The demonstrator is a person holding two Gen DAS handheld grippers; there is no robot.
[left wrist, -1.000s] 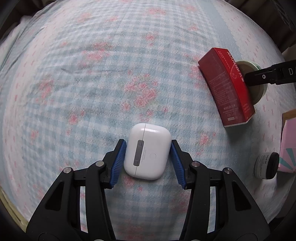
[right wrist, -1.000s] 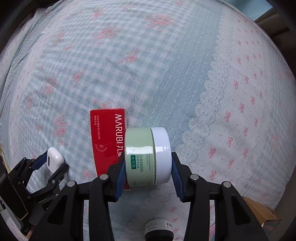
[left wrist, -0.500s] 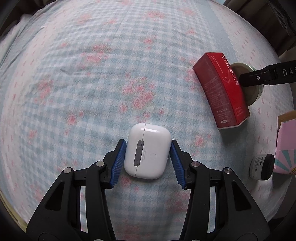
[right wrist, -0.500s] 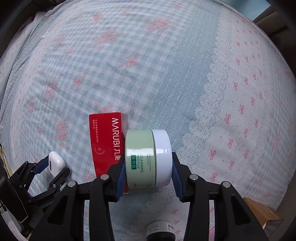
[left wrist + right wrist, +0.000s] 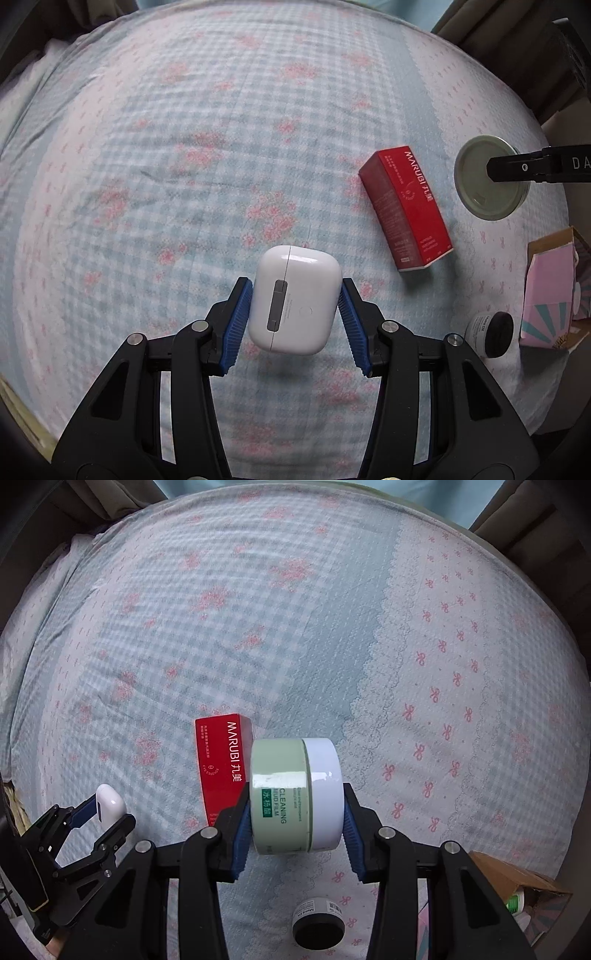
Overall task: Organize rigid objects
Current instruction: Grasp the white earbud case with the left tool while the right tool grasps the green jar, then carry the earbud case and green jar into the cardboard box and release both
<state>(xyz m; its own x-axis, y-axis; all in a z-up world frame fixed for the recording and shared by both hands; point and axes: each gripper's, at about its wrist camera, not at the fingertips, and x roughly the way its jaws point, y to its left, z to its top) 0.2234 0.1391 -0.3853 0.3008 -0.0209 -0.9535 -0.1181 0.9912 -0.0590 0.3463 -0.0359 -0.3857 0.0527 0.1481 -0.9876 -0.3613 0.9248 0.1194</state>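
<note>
The left gripper point(image 5: 295, 301) was clamped on a white earbud case point(image 5: 294, 300), holding it above the checked bedspread point(image 5: 184, 147). The right gripper point(image 5: 295, 805) squeezed a green mud-mask jar point(image 5: 294, 795) on its side, lifted just right of the red box point(image 5: 406, 208) lying flat; a small black jar point(image 5: 318, 923) sat nearby.

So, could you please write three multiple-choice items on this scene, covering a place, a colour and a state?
1. Where is the red box?
A. on the bedspread
B. in the cardboard box
C. in the left tongs

2. What colour is the small jar's lid?
A. white
B. black
C. red

3. What do the right tongs hold?
A. nothing
B. the earbud case
C. the green jar

Key: 1 A, it lies flat on the checked bedspread; 2 B, it looks black in both views; 3 C, the blue pads clamp the green jar, while the left tongs hold the earbud case.
</note>
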